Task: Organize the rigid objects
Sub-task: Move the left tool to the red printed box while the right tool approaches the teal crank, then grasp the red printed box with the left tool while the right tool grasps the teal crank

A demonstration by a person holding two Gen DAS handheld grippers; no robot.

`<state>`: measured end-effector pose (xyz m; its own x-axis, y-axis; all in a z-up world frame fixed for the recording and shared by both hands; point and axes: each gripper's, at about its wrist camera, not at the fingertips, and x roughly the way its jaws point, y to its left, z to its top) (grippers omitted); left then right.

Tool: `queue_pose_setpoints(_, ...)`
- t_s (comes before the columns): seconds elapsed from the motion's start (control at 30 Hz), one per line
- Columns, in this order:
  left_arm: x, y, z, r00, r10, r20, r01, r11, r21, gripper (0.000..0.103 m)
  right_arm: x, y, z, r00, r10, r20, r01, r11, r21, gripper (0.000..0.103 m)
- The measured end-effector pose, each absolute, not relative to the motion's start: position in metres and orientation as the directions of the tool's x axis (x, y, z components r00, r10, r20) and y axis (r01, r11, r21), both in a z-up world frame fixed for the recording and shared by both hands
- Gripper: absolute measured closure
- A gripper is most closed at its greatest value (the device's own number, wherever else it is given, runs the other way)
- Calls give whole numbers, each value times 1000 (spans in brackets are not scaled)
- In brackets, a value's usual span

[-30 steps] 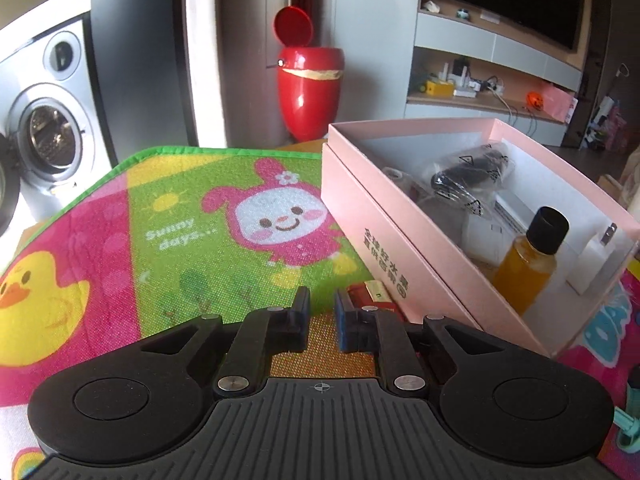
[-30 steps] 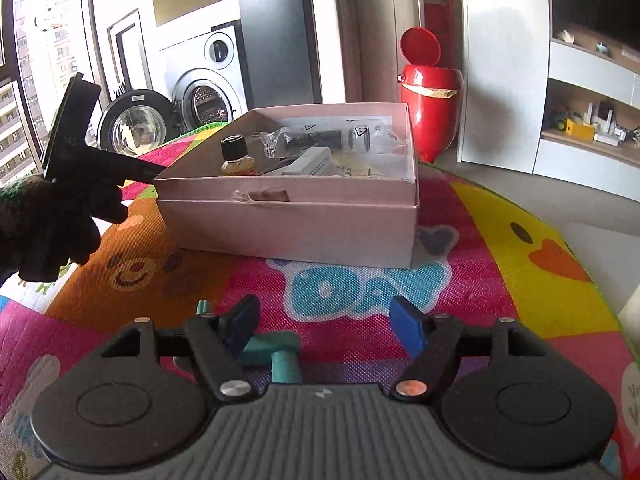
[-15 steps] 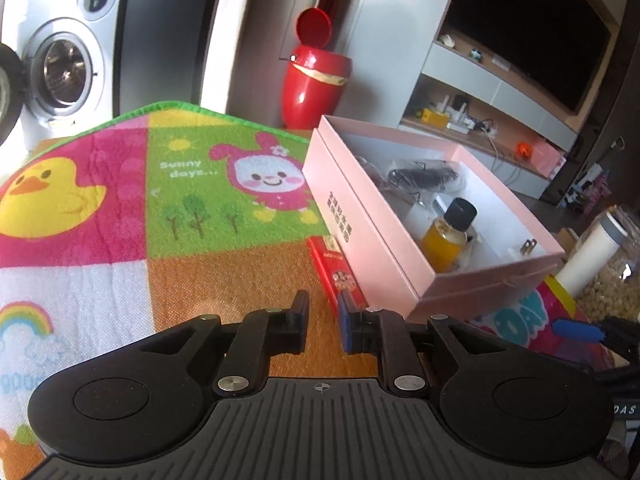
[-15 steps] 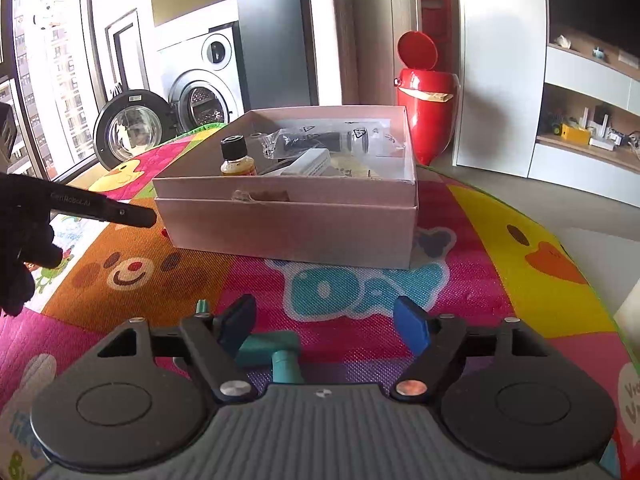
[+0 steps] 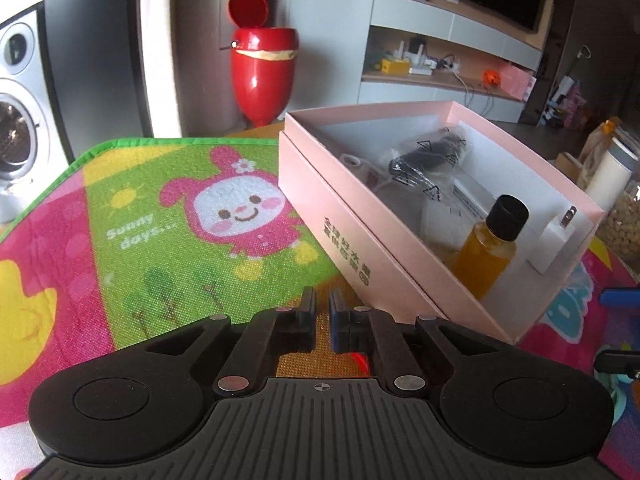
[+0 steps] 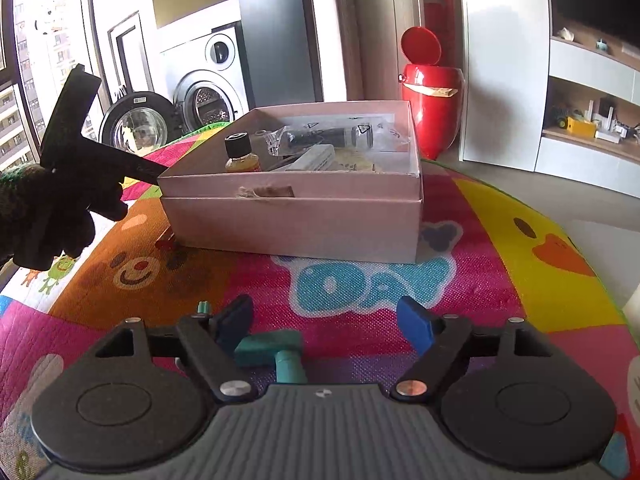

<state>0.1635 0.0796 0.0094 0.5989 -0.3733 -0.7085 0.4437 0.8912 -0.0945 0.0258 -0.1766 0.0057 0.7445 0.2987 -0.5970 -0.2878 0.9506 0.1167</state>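
Where cartoon play mat (image 5: 168,216) covers floor, pink box (image 5: 360,240) holding amber bottle (image 5: 490,248); left gripper (image 5: 321,312) closed empty, right gripper (image 6: 324,320) opening over teal tool (image 6: 276,350).

Red packet (image 5: 357,358) mostly hidden behind left tongs (image 5: 321,312).

Behind the play mat we see a red bin (image 5: 264,68) with its round lid tipped open, standing by a grey pillar. A washing machine (image 6: 208,80) sits at the back left, its door (image 6: 138,126) swung wide. Off to the right, white shelving (image 6: 592,92) carries small clutter.
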Motion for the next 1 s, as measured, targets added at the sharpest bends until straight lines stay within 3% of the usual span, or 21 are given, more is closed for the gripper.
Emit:
queue_pose_setpoints(0.17,99,86,8,554,-441,-706,525,844,-115,92,25,-176,6,747,292,-597,-285,952,109,24)
queue_pose_setpoints(0.33,47,96,18,690,-276,-669,247,959,-141,88,23,-176,6,754,285,-591,-278,955,105,24)
queue_pose_setpoints(0.47,8,83,32,751,-244,-613,105,962,-253,88,23,-177,6,761,278,-587,-268,958,106,24)
queue_pose_setpoints(0.57,-7,50,30,807,-168,-566,101,984,-148,88,20,-180,8,779,265,-568,-248,963,108,24)
queue_pose_setpoints(0.67,-6,21,20,795,-114,-596,106,993,-49,88,18,-186,9,800,249,-546,-217,968,124,24)
queue_pose_setpoints(0.83,0,10,9,755,-106,-648,105,994,-40,70,17,-193,10,812,254,-525,-200,967,158,24)
queue_pose_setpoints(1.0,0,5,2,735,-121,-667,118,992,-50,62,14,-193,10,817,262,-514,-204,965,167,24)
